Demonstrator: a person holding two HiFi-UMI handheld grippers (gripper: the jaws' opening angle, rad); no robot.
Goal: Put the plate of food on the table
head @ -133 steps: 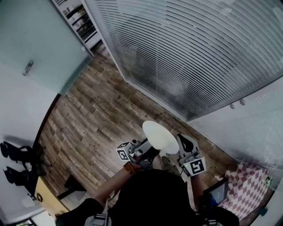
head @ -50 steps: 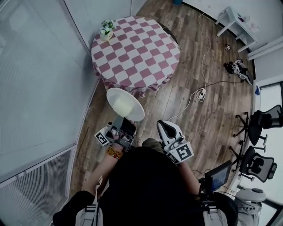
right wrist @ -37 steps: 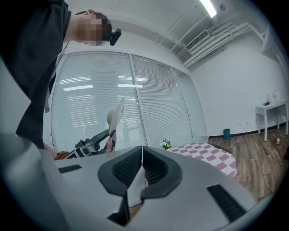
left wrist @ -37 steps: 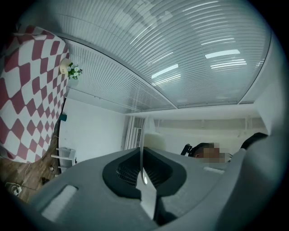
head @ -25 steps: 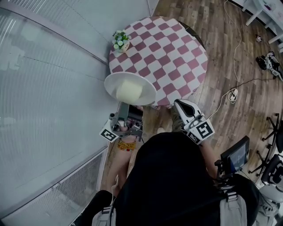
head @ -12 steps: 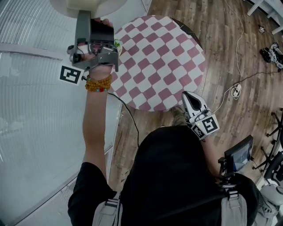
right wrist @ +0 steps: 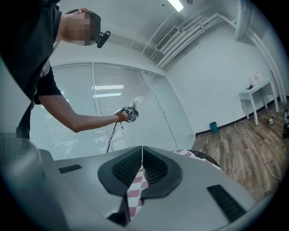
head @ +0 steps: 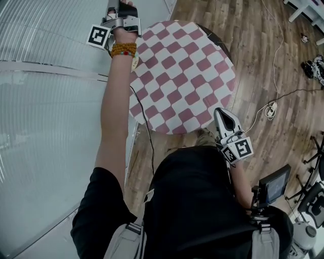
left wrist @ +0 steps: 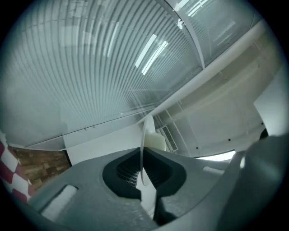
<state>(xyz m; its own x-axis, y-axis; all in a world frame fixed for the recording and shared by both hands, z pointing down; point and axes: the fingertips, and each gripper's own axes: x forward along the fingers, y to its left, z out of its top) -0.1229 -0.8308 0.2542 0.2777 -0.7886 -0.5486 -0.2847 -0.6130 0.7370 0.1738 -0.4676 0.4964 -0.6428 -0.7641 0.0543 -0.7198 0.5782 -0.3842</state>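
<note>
My left gripper [left wrist: 142,169] is shut on the rim of a white plate [left wrist: 143,144], which I see edge-on between the jaws. A pale block of food [left wrist: 156,142] lies on the plate. In the head view the left arm reaches far up to the top edge, beside the far left rim of the round table [head: 182,76] with its pink-and-white checked cloth; the plate itself is out of that view. In the right gripper view the raised left gripper [right wrist: 129,113] carries the plate [right wrist: 137,102]. My right gripper [head: 223,112] hangs shut and empty at the table's near edge.
A glass wall with blinds [head: 45,101] runs along the left. A cable and power strip [head: 269,109] lie on the wooden floor right of the table. Office chairs [head: 316,197] and a small white table [head: 306,7] stand at the right.
My left arm has swung up and forward with the plate, from in front of my body to the table's far left; the plate has left the head view. The right gripper has barely moved.
</note>
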